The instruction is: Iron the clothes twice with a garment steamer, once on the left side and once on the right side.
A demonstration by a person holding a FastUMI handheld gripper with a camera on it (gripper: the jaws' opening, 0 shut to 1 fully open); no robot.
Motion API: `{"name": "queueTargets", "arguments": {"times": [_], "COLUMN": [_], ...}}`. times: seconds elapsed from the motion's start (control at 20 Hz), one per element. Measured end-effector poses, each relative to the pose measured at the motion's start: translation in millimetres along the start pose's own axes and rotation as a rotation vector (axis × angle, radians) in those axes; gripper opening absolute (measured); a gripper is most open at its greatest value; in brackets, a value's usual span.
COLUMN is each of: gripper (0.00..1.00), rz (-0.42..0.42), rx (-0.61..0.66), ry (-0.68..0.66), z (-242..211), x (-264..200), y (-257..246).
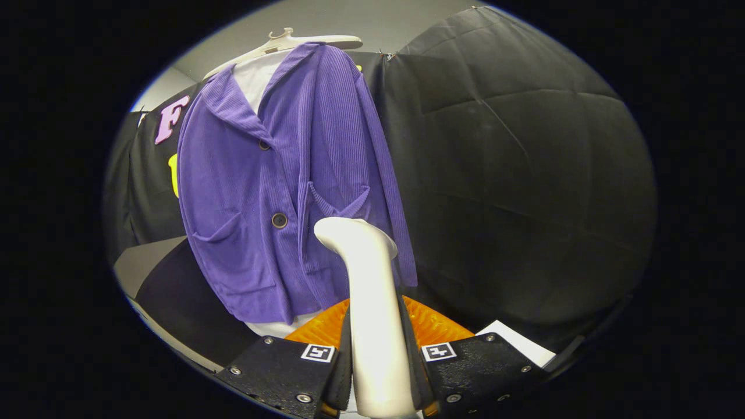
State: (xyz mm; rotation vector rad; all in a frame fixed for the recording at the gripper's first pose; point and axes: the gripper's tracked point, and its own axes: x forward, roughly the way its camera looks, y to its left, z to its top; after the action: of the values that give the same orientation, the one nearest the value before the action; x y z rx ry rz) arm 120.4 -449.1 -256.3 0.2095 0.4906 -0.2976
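A purple ribbed jacket (291,186) with dark buttons and two patch pockets hangs over a white shirt on a white hanger (285,43), in front of the black cloth wall. My gripper (376,343) is shut on the white handle of the garment steamer (372,314), which stands upright between both fingers. The steamer's rounded head (349,233) sits against the lower part of the jacket, just right of the button placket and below the right-hand pocket.
Black quilted cloth (512,174) forms the wall to the right of the jacket. A grey surface (142,262) and a dark panel lie below the jacket on the left. A white sheet (518,343) lies just beyond the right finger.
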Motion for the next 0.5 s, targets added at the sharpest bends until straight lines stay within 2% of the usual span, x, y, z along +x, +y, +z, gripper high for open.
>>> {"name": "queueTargets", "arguments": {"times": [0.25, 0.5], "gripper": [0.40, 0.40], "rz": [0.069, 0.141], "rx": [-0.088, -0.082], "ry": [0.096, 0.102], "z": [-37.9, -51.4], "x": [-8.0, -41.5], "y": [16.3, 46.0]}}
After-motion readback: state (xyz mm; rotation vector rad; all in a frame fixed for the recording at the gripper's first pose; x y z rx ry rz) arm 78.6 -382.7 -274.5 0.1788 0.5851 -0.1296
